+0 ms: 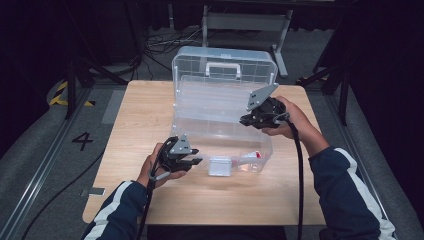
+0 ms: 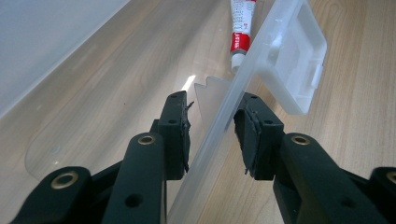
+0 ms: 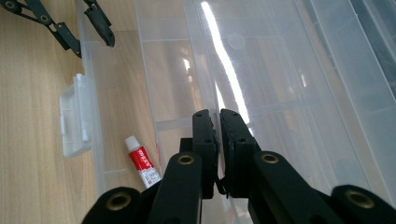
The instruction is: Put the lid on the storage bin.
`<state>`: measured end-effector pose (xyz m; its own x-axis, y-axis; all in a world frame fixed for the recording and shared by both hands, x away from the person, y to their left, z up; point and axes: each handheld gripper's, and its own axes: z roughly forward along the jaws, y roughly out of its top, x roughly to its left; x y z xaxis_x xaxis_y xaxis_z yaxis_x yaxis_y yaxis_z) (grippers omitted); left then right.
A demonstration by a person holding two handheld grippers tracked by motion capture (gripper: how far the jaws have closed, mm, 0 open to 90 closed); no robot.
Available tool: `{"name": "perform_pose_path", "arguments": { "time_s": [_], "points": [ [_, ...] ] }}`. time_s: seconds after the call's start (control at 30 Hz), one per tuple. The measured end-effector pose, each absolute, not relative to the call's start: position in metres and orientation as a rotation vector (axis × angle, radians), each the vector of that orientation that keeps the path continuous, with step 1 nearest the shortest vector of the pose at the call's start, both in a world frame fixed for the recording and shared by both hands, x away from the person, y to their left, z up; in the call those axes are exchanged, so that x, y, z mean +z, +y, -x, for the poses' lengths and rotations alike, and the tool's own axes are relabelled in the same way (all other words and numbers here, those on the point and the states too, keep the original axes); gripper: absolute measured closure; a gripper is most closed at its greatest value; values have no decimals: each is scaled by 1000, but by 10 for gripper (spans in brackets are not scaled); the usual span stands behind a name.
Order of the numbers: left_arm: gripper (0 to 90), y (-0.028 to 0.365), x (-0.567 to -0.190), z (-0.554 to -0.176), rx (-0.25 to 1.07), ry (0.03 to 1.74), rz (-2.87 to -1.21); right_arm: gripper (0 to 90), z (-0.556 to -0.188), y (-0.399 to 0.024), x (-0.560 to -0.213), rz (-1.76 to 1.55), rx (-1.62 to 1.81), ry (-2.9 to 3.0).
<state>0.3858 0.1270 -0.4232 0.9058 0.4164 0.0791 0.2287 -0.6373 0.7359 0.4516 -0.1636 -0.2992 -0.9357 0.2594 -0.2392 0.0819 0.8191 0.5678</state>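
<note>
A clear plastic box (image 1: 186,131) stands open on the wooden table, its lid (image 1: 195,62) tilted up behind it. A red-and-white tube (image 1: 252,156) lies in the base's front right corner (image 2: 241,28) (image 3: 142,161). My left gripper (image 1: 196,161) (image 2: 212,126) straddles the box's front wall (image 2: 254,58), just left of the white latch (image 2: 294,60). Its right pad sits against the wall; a thin gap shows at the left pad. My right gripper (image 1: 246,120) (image 3: 218,121) is shut, with the thin edge of a clear inner panel (image 3: 261,70) running into the slit between its pads.
The table (image 1: 150,110) has bare wood left of the box and along the front. Cables trail from both grippers toward the person. Dark stands, cables and a metal frame (image 1: 245,22) lie on the floor beyond the far edge.
</note>
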Motion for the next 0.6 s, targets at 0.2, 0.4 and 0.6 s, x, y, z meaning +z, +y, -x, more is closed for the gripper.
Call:
{"name": "perform_pose_path", "arguments": {
  "time_s": [0.2,0.4,0.6],
  "points": [
    [642,127,-424,-384,332,445,-2273,861,-448,-165,-302,-243,844,2706],
    [637,127,-425,-384,338,443,-2269,860,-447,-166,-304,-242,870,2705],
    [643,126,-423,-382,374,431,-2283,860,-444,-166,-307,-237,876,2708]
  ]
}}
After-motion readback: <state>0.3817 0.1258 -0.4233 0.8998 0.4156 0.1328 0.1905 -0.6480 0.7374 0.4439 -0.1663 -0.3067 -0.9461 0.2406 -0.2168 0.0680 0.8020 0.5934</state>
